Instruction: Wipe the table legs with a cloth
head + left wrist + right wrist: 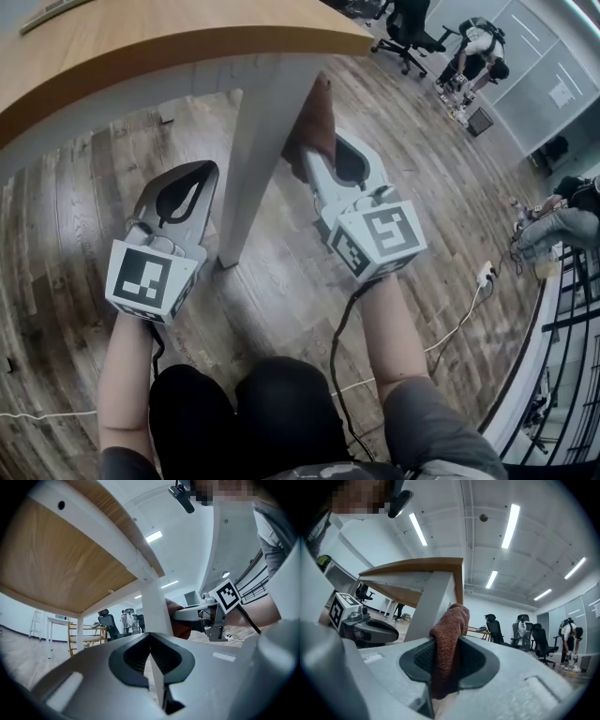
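Head view: the white leg (pixel 251 159) drops from the table (pixel 141 42) at 12 o'clock to its foot near centre. My left gripper (pixel 192 183) sits at the leg's 9 o'clock, just beside it and low. My right gripper (pixel 330 155) is at the leg's 3 o'clock, with the reddish cloth (pixel 314 112) against the leg's upper part, just under the tabletop.

Left gripper view: my jaws are closed on each other with nothing between them. The leg stands dead ahead at 12, and the right gripper and its cloth show at 2 o'clock on the leg's far side.

Right gripper view: the jaws are clamped on the cloth, which sticks up at 12 and seems to press on the leg's edge. The left gripper lies at 9 o'clock.

I judge the wipe of this leg is in hand, at the top of a stroke. Next I would draw the cloth down towards the foot with steady pressure and a firm clamp, with the left gripper clear of the path.
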Demonstrator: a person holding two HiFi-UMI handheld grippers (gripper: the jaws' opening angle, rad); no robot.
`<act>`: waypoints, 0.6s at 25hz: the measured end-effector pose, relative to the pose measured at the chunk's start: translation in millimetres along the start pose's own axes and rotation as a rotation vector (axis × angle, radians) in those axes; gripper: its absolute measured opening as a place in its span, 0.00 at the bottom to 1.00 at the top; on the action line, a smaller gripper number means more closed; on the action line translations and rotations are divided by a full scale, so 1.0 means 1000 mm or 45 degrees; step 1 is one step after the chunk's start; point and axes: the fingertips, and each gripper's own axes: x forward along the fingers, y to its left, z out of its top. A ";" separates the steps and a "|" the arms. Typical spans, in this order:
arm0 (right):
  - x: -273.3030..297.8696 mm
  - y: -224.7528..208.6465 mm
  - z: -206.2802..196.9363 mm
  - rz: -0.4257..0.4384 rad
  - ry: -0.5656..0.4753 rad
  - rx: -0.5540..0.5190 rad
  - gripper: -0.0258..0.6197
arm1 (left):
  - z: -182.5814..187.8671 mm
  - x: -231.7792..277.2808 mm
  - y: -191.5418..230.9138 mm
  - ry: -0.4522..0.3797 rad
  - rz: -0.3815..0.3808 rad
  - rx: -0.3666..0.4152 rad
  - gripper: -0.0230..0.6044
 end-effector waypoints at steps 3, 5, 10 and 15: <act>-0.002 0.009 -0.037 0.005 0.096 -0.002 0.18 | -0.026 -0.003 0.001 0.037 0.005 -0.025 0.07; -0.004 0.016 -0.068 0.014 0.178 0.000 0.18 | -0.050 -0.007 -0.001 0.062 -0.005 -0.036 0.07; -0.012 0.037 -0.142 0.059 0.343 0.031 0.18 | -0.115 -0.027 -0.011 0.157 0.015 -0.119 0.07; -0.027 0.064 -0.206 0.095 0.475 0.084 0.18 | -0.169 -0.042 -0.023 0.267 0.022 -0.109 0.07</act>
